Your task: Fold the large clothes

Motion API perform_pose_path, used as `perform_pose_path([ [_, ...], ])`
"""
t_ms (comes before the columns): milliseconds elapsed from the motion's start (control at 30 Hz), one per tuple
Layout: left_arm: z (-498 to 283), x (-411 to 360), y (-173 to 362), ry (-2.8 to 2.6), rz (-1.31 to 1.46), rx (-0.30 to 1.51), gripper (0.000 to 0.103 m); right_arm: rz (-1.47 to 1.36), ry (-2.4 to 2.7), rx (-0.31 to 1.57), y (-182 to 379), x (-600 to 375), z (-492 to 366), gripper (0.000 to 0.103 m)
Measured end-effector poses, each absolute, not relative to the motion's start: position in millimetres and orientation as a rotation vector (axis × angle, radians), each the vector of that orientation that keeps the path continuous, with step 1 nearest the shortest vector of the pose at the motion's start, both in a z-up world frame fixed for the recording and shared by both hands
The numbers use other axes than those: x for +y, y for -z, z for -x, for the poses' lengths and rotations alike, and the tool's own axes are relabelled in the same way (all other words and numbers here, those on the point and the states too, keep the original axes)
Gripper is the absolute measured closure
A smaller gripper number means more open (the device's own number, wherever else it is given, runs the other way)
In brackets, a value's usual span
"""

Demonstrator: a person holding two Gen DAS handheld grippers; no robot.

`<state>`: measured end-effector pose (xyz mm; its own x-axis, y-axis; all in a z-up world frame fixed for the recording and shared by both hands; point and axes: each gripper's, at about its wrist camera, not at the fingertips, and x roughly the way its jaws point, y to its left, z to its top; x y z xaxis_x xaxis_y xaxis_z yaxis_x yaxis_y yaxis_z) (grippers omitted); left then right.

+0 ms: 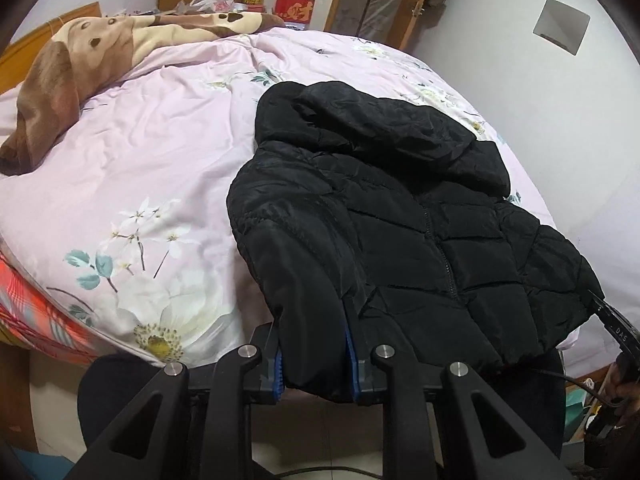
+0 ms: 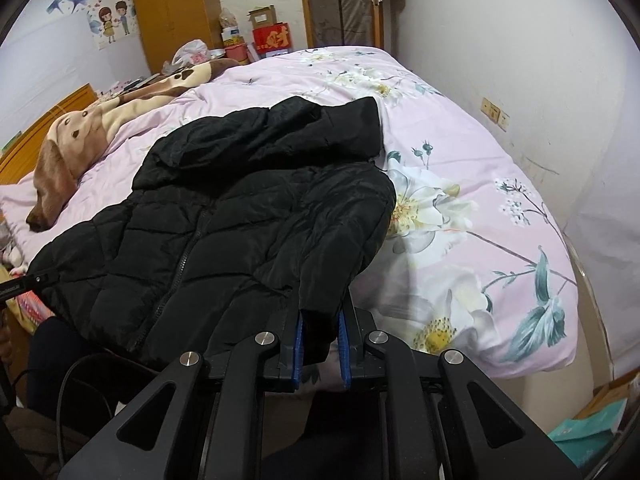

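A black quilted hooded jacket [image 1: 400, 220] lies front up on the pink floral bed cover [image 1: 140, 152], hood toward the far side, zipper closed. My left gripper [image 1: 314, 344] is shut on the jacket's left sleeve cuff at the near edge of the bed. My right gripper [image 2: 322, 336] is shut on the other sleeve cuff of the jacket [image 2: 224, 216], also at the near edge. The right gripper shows at the right edge of the left wrist view [image 1: 616, 328], and the left gripper's tip shows at the left edge of the right wrist view [image 2: 24, 282].
A brown and cream dog-print blanket [image 1: 80, 60] lies bunched at the far left of the bed. Boxes and a plastic bag [image 1: 292, 4] stand behind the bed by a wooden wardrobe [image 2: 172, 8]. The white wall [image 2: 520, 60] runs along the bed's right side.
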<state>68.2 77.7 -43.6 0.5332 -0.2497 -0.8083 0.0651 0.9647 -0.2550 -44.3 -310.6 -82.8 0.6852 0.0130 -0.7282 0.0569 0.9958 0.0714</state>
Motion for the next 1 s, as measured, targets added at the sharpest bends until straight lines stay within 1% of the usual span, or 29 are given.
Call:
perform_pose_path([
  [267, -102.6, 78.1, 18.2, 0.186, 0.289, 0.955, 0.08, -0.086, -0.003, 0.795, 59.9, -301.0, 3.2, 0.089],
  [600, -207.8, 78.4, -24.2, 0.137, 0.332, 0.903, 0.08, -0.097, 0.01, 0.801, 26.8, -292.9, -89.2, 0.09],
  [800, -267.3, 76.7, -34.6, 0.117, 0.35, 0.914, 0.08, -0.108, 0.041, 0.829, 15.9, -300.8, -143.1, 0.09],
  [1000, -321.0, 77.5, -29.1, 0.096, 0.374, 0.946, 0.08, -0.127, 0.055, 0.866, 10.1, -313.4, -196.9, 0.09],
])
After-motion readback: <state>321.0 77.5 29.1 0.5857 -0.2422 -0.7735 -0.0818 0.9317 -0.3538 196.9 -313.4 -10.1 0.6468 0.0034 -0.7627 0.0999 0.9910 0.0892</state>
